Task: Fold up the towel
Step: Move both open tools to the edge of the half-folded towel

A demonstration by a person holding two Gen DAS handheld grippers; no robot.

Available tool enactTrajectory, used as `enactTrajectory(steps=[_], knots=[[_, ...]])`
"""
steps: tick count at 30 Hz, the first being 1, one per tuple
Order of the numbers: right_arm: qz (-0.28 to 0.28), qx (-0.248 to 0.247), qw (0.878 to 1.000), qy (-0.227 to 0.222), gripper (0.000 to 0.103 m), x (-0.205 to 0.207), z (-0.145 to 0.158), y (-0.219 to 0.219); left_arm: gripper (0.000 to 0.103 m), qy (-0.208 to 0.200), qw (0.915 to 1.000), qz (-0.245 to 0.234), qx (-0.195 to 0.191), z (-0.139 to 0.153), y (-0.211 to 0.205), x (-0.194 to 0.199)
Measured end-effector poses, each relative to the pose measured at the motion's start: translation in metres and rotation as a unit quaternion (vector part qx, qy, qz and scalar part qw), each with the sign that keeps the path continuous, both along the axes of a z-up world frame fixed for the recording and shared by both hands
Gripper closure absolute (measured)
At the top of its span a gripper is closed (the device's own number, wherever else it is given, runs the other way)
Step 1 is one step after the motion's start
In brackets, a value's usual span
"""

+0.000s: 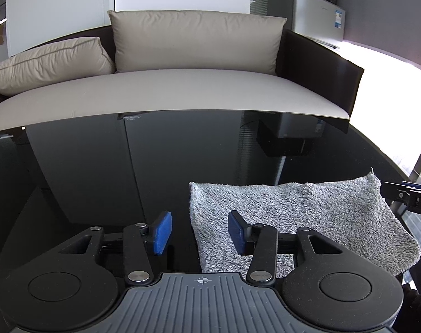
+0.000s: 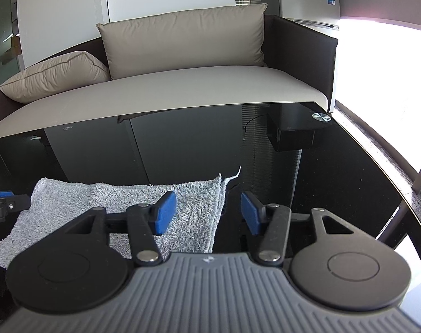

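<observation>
I think I am between folds: the gray towel (image 1: 299, 222) lies partly folded on the black table (image 1: 99, 166), my left gripper (image 1: 200, 231) and right gripper (image 2: 209, 213) are spread wide, holding nothing, so next I should pinch its edges.

left gripper (image 1: 200, 231) gapes over grey towel's (image 1: 307, 216) left edge.
</observation>
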State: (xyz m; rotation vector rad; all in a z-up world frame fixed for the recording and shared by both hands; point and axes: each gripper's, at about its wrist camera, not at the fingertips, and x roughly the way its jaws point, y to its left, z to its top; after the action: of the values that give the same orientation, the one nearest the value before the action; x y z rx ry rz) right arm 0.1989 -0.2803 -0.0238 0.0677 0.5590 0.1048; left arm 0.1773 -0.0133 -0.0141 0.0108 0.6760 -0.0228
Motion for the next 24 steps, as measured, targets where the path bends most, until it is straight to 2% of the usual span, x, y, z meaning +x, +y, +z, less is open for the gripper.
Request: enactTrajectory(steps=[1,3,5,7,9,12,24], knots=[[0.0,0.0,1.0,0.0,0.038,-0.001,0.0,0.001,0.049,0.001,1.0,0.0,-0.002,0.0,0.0,-0.001],[-0.001,0.004,1.0,0.003,0.038,-0.002,0.0,0.0,0.024,0.001,1.0,0.0,-0.009,0.0,0.001,-0.003],[0.0,0.012,1.0,0.007,0.036,-0.002,0.0,0.0,0.014,-0.003,1.0,0.002,-0.009,0.001,0.0,-0.007],[-0.002,0.02,1.0,0.009,0.024,-0.004,0.0,-0.001,0.009,-0.006,1.0,0.003,-0.007,0.001,0.0,-0.009],[-0.005,0.024,1.0,0.009,0.02,-0.007,0.0,0.0,0.001,-0.008,0.9999,0.005,-0.006,0.002,0.001,-0.013],[-0.003,0.023,1.0,0.007,0.013,-0.012,0.001,0.001,0.001,-0.004,1.0,0.006,-0.007,0.001,0.001,-0.017],[0.003,0.029,0.999,0.021,0.013,-0.039,0.001,0.007,0.001,0.0,0.9999,0.002,-0.014,0.002,0.0,-0.042]])
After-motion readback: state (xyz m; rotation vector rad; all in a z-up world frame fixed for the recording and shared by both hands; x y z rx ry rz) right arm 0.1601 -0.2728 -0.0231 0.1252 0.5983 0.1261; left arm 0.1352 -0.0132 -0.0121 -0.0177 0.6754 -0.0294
